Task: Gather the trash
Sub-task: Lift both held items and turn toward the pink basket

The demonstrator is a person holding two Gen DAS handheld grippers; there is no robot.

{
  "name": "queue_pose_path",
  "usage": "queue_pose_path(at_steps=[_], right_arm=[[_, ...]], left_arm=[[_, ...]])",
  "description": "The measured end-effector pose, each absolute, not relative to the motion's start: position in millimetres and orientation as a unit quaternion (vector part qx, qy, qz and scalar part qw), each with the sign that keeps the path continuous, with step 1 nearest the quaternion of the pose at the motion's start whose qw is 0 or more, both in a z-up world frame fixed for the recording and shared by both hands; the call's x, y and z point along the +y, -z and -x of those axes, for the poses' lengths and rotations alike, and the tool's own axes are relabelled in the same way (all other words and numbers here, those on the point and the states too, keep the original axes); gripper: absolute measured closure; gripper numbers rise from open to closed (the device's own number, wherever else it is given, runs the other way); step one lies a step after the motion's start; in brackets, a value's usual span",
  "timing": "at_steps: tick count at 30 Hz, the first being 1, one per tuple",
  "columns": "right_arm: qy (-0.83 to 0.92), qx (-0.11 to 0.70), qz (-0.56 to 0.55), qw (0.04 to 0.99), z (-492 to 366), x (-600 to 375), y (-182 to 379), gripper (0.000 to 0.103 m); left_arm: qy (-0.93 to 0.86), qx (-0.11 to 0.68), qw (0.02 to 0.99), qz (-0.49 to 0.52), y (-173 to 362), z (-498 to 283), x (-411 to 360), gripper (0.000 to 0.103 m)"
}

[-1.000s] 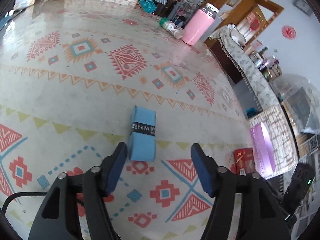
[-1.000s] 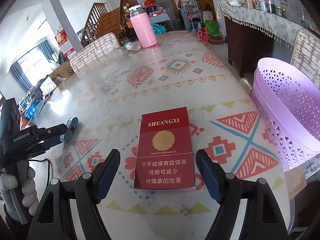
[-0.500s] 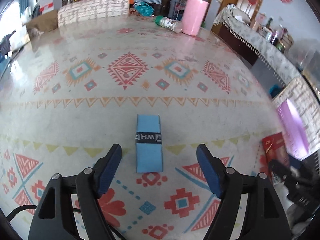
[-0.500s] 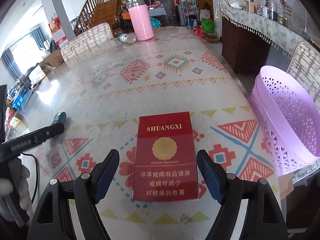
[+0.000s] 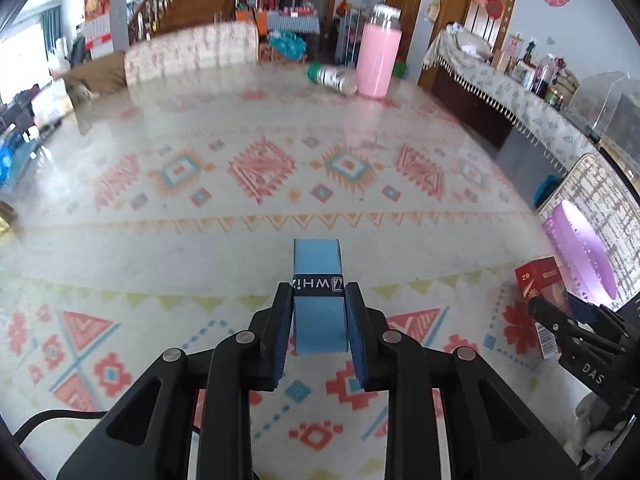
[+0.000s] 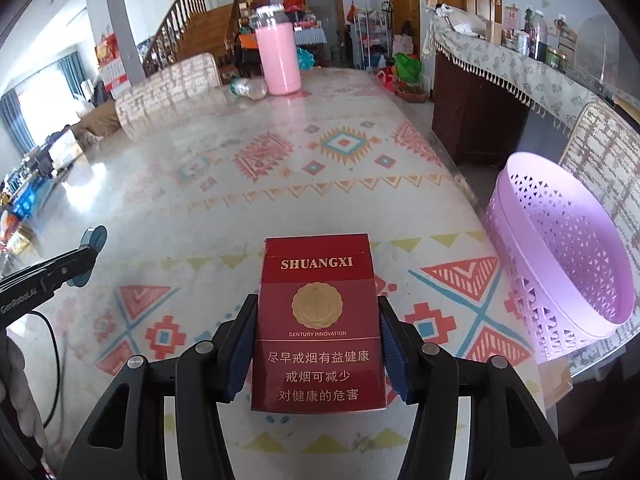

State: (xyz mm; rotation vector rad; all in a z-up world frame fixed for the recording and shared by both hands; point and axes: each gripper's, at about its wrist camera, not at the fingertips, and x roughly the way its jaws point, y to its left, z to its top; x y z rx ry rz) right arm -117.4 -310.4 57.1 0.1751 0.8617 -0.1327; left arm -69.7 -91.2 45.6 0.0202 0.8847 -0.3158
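Both jaws just clamped: left gripper [image 5: 318,322] pinches the blue wrapped roll [image 5: 319,304], right gripper [image 6: 318,350] pinches the red cardboard cigarette pack [image 6: 318,320]; next, the lilac perforated plastic basket [image 6: 560,256].

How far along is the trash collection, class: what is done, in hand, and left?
Done: nothing; the purple basket looks empty. In hand: the left gripper has just closed on the blue roll, the right gripper on the red cigarette box. Left: dropping both into the basket.

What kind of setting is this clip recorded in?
Most likely a lived-in family home: a dining table under a patterned cloth, a wooden staircase behind it, and a cluttered sideboard along the wall.
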Motion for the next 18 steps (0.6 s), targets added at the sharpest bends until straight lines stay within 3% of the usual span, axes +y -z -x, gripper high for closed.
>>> queue_pose_path(at_steps=[18], right_arm=[[0.010, 0.351, -0.064, 0.934, 152.3, -247.7, -103.6, 0.043]], left_arm=[[0.089, 0.340, 0.934, -0.070, -80.4, 123.5, -81.5, 0.078]])
